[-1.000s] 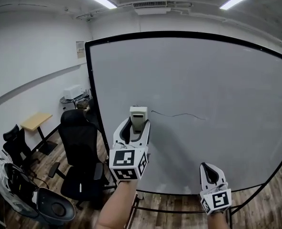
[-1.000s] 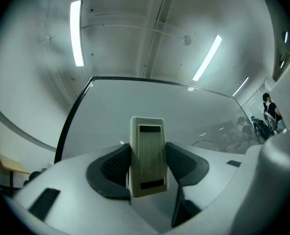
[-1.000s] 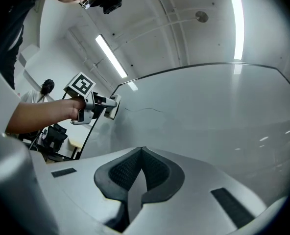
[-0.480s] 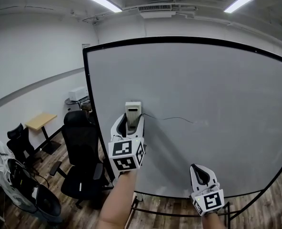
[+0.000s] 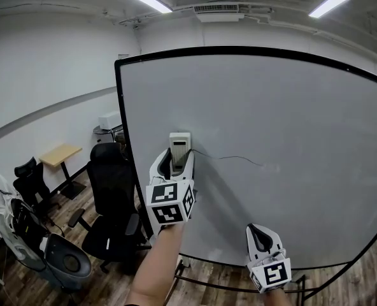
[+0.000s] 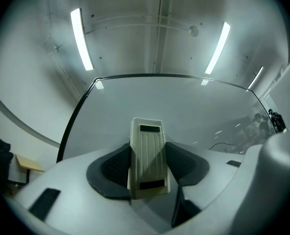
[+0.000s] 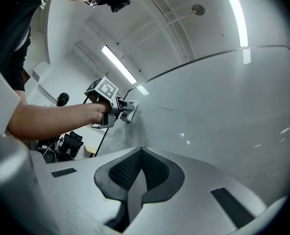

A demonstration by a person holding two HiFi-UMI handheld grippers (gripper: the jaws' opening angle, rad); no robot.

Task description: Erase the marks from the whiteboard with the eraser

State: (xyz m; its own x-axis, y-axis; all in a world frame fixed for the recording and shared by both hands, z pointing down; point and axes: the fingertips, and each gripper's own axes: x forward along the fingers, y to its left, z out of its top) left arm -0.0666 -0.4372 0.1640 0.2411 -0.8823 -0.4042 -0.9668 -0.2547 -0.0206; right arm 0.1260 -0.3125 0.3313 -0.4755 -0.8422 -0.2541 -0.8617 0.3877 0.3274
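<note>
Two grippers in play right now. My left gripper [image 5: 178,160] is clamping the eraser [image 5: 179,145], a cream plastic one with a ribbed back. In the left gripper view the eraser [image 6: 147,155] is sitting upright between both dark pads, sticking out past the fingertips, and the left gripper [image 6: 149,166] is squeezing it from both sides.

I'm holding it up at the whiteboard [image 5: 290,107], a big black-framed one on a stand. The eraser is sitting right at the left end of the mark [image 5: 230,157], a thin dark squiggly line running off to the right across the middle of the board. From the right gripper view the eraser [image 7: 129,110] looks like it's lying flat against the board surface, with the line [image 7: 160,108] starting just beside it. I can't quite tell how hard it's pressing.

My right gripper [image 5: 260,237] is hanging low, well apart from the mark and just in front of the board's bottom edge. Its jaws are closed together with nothing between them, which is clear in its own view [image 7: 141,160].

Off to the left of the board a black office chair [image 5: 112,196] is standing on the wood floor, with a small wooden table [image 5: 60,153] by the wall.
</note>
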